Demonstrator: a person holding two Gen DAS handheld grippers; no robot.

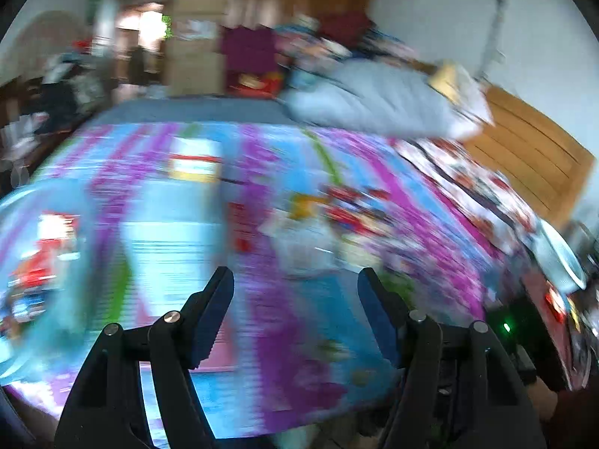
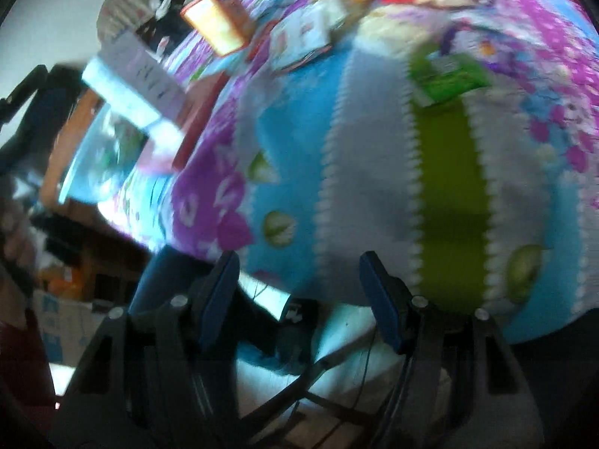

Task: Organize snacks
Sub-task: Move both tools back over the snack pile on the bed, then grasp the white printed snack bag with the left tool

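Both views are blurred by motion. In the left wrist view, my left gripper (image 1: pixel 295 280) hangs open over the colourful bedspread (image 1: pixel 262 355), with nothing between its fingers. A loose heap of snack packets (image 1: pixel 329 209) lies beyond it, and a yellow-and-white box (image 1: pixel 194 164) farther back. At the left stands a clear bluish bin (image 1: pixel 41 262) with red packets inside. My right gripper (image 2: pixel 299 265) is open and empty over the bed's near edge. Ahead of it lie a green packet (image 2: pixel 449 78), a white packet (image 2: pixel 299 45) and an orange box (image 2: pixel 217 26).
A grey folded quilt (image 1: pixel 374 101) and a wooden headboard (image 1: pixel 531 153) lie at the far right. Cartons and clutter stand behind the bed. In the right wrist view a clear bin (image 2: pixel 105 142) sits at the left, with cardboard boxes (image 2: pixel 63 321) on the floor below.
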